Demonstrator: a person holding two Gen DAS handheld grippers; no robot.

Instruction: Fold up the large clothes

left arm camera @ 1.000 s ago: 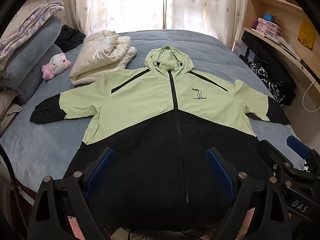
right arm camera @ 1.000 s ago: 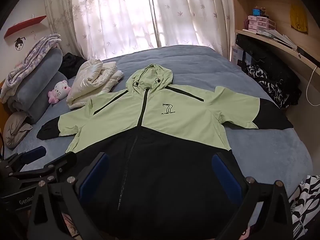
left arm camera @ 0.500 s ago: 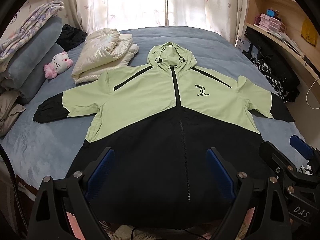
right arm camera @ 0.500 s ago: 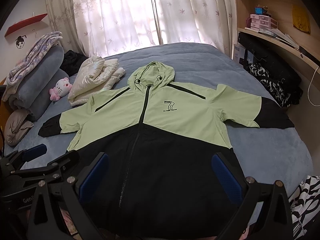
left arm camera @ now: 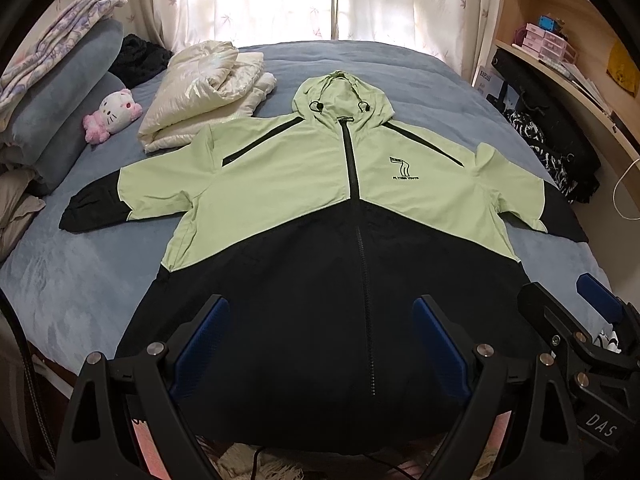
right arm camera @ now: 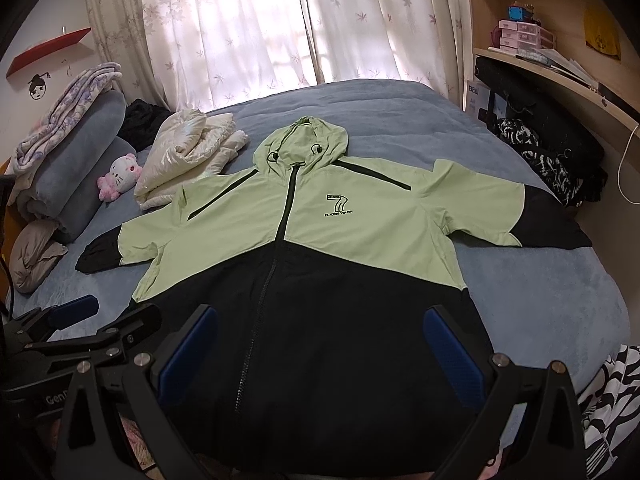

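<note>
Bed (left arm camera: 100, 280) left edge: stack of rolled grey and floral bedding (left arm camera: 60, 92), with a pink-and-white cat plush (left arm camera: 114, 114) just beside it. Black garment (left arm camera: 138, 58) behind the plush, toward the far left corner. Folded cream puffer jacket (left arm camera: 204, 88) next, its near edge touching or just beside the hooded jacket's left shoulder; can't tell which.

Hooded jacket (left arm camera: 320, 208), green top and black bottom, lies flat and front-up across the middle of the bed, zipped, hood toward the window curtains (right arm camera: 256, 24), hem at the near edge and draped slightly over it. Both sleeves spread out sideways, black cuffs reaching toward the left and right edges. Not folded yet.

Left gripper (left arm camera: 320, 340): jaws spread wide, blue pads (left arm camera: 200, 344) empty, hovering above the black hem area, slightly left of the zip. Right gripper (right arm camera: 320, 352): also spread wide, holding nothing, above the hem right of the zip. Each shows at the side of the other's view.

Right of the bed: wooden shelves (right arm camera: 560, 68) with small boxes, and black-and-white patterned clothes (right arm camera: 536, 160) piled against them.
</note>
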